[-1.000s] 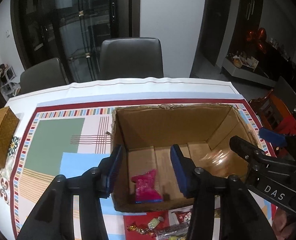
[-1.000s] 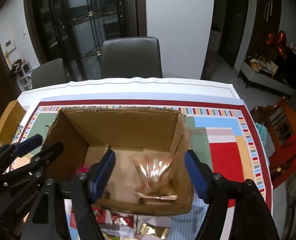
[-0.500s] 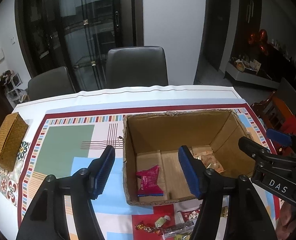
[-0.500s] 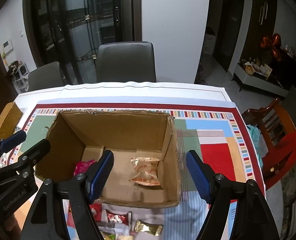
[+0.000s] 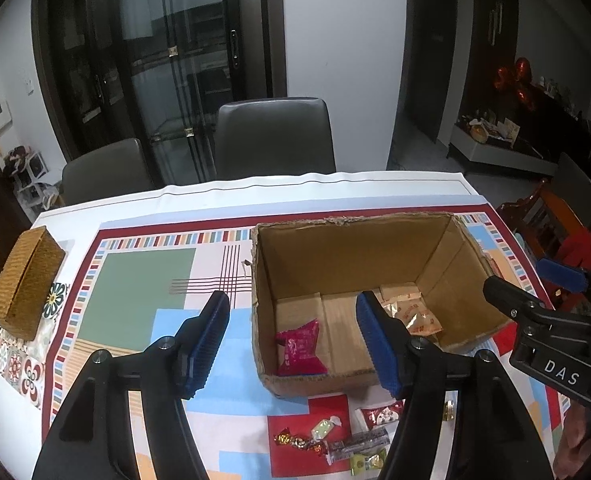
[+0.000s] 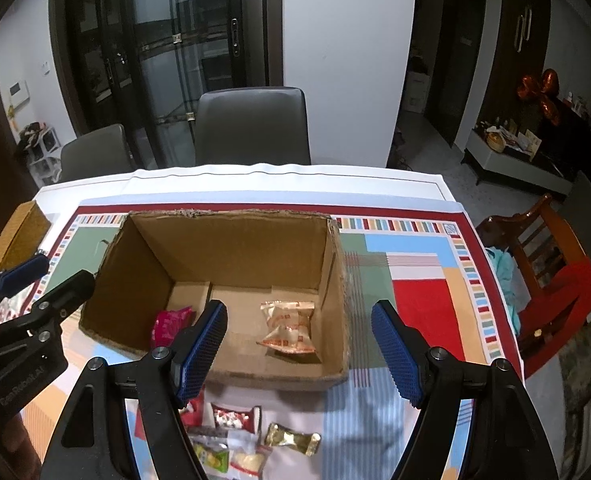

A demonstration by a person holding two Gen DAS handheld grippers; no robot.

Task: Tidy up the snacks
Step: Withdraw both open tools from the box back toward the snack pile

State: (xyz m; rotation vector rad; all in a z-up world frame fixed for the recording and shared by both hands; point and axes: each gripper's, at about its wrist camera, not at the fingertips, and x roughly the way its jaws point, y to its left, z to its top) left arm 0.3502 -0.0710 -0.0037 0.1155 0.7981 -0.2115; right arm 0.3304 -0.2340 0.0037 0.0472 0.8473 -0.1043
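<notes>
Open brown cardboard box (image 6: 231,248) on desk, pink snack packet (image 5: 299,346) and gold-orange packet (image 6: 289,328) inside. Loose wrapped snacks (image 6: 235,436) at 6 o'clock of box. Woven basket (image 5: 25,276) at 9 o'clock. Left tool (image 5: 291,344), right tool (image 6: 299,354) released, empty, both farther back than before.

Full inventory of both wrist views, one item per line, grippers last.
cardboard box: 1, brown, open top, on the patterned tablecloth
pink snack packet: 1, inside box, left side
gold-and-red snack packets: apparently 2, overlapping, inside box, right side
loose snacks: several wrapped pieces, red-white, gold, green, clear, on cloth in front of box
tablecloth: 1, multicolour blocks, red border
woven basket: 1, tan, table's left edge
grey chairs: 2, behind table
wooden chair: 1, red-brown, right of table
left gripper: black, blue pads, open, empty
right gripper: black, blue pads, open, empty
</notes>
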